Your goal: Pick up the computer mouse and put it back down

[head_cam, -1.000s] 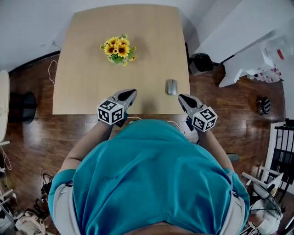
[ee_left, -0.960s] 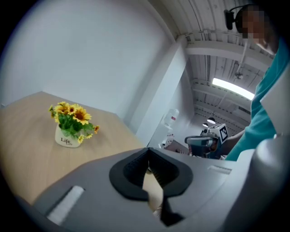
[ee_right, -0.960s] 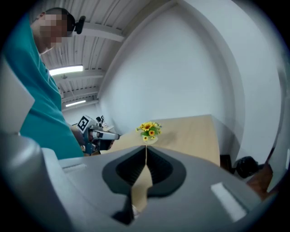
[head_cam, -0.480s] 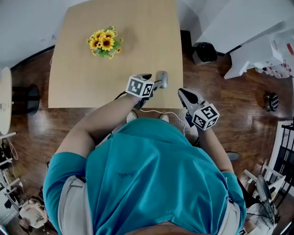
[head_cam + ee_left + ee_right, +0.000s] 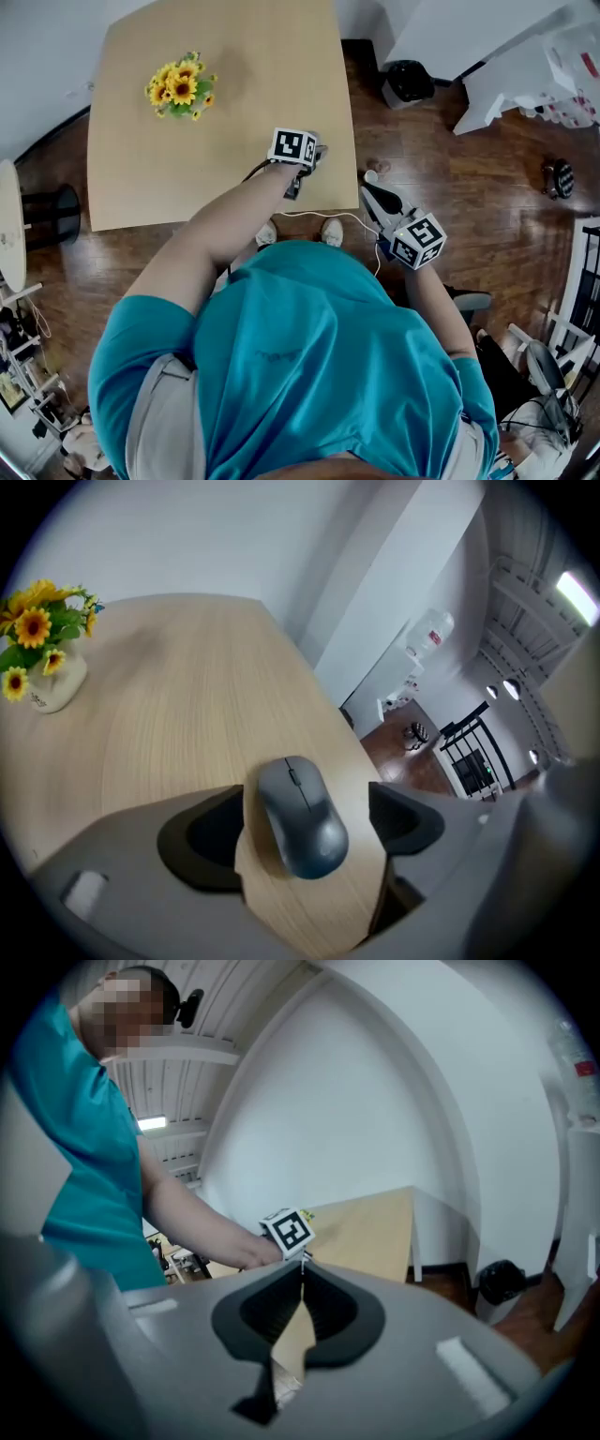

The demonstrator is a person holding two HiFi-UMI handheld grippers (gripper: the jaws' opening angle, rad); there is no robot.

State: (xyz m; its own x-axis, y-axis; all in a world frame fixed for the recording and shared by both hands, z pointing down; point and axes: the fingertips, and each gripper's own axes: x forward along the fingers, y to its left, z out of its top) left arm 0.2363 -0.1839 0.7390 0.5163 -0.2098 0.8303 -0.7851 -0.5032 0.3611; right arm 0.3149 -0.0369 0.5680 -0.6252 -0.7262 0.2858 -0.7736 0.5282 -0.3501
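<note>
The computer mouse (image 5: 302, 817), grey with a dark scroll wheel, lies flat on the light wooden worktop (image 5: 234, 112), close to the corner nearest the person on their right side, its wheel end pointing away from the left gripper (image 5: 307, 803). That gripper is tilted steeply down over it, and its jaws are opening: they stand wide apart, one on either side of the mouse, with bare wood showing between each dark pad and the mouse's flanks, so neither pad touches it. In the head view the gripper's marker cube covers the mouse. A small pot of sunflowers (image 5: 178, 89) stands well apart from it, toward the far left of the worktop. The right gripper (image 5: 301, 1274) hangs off the worktop's edge above the dark wooden floor (image 5: 450, 187), pointing nearly level, its jaws together at the tips with nothing between them.
</note>
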